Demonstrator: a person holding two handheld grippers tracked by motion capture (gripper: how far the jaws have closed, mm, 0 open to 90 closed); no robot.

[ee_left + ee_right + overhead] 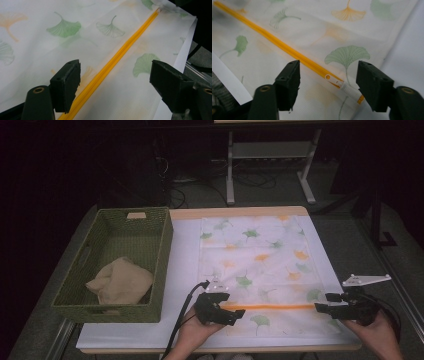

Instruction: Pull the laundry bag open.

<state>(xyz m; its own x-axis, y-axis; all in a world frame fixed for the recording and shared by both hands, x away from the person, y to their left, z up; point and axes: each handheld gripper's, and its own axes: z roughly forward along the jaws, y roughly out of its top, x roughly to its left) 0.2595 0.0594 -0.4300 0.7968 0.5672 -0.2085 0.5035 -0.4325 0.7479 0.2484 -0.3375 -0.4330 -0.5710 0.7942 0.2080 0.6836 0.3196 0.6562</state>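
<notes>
We think the zipping step is ending: our left gripper (239, 312) and right gripper (320, 308) both stand wide open, holding nothing, with the white leaf-print cloth bag's (260, 255) orange zipper (272, 307) running between them, so next comes grabbing the bag.

The left tool (113, 80) stands with its two black jaws wide apart and nothing pressed between them. They hover over a white mesh bag (75, 45) printed with green and orange ginkgo leaves, which lies flat. An orange zipper (117, 56) runs across the bag from the lower left, just beside the left-hand jaw, up to the top right. Beyond the bag's right edge shows a strip of white surface (186, 50).
</notes>
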